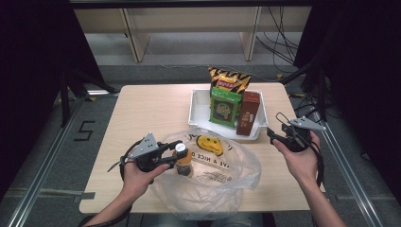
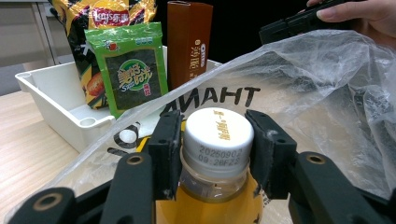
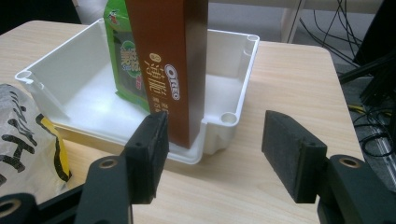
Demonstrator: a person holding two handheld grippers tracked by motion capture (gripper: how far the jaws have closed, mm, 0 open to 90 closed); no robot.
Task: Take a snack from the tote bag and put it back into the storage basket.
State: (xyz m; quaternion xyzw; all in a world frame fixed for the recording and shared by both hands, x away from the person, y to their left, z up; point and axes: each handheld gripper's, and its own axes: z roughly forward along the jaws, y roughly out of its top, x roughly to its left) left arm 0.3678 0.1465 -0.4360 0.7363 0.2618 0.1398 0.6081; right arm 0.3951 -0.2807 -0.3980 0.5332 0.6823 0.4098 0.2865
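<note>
My left gripper (image 1: 176, 150) is shut on the neck of an orange juice bottle (image 1: 182, 162) with a white cap (image 2: 218, 133), held at the mouth of a clear plastic bag (image 1: 215, 175) printed with a smiley face. In the left gripper view both pads press the bottle's neck just under the cap, with the bag (image 2: 322, 93) spread behind. My right gripper (image 1: 273, 135) hovers open near the table's right side, next to the white tray's (image 1: 198, 109) corner. Its jaws stand wide apart in front of a brown box (image 3: 168, 65) standing in the tray (image 3: 233, 100).
The tray also holds a green seaweed packet (image 1: 225, 107) and a yellow-black chip bag (image 1: 229, 80) leaning at the back. Left half of the wooden table (image 1: 142, 109) is bare. Dark floor and metal rails (image 1: 47, 156) flank the table.
</note>
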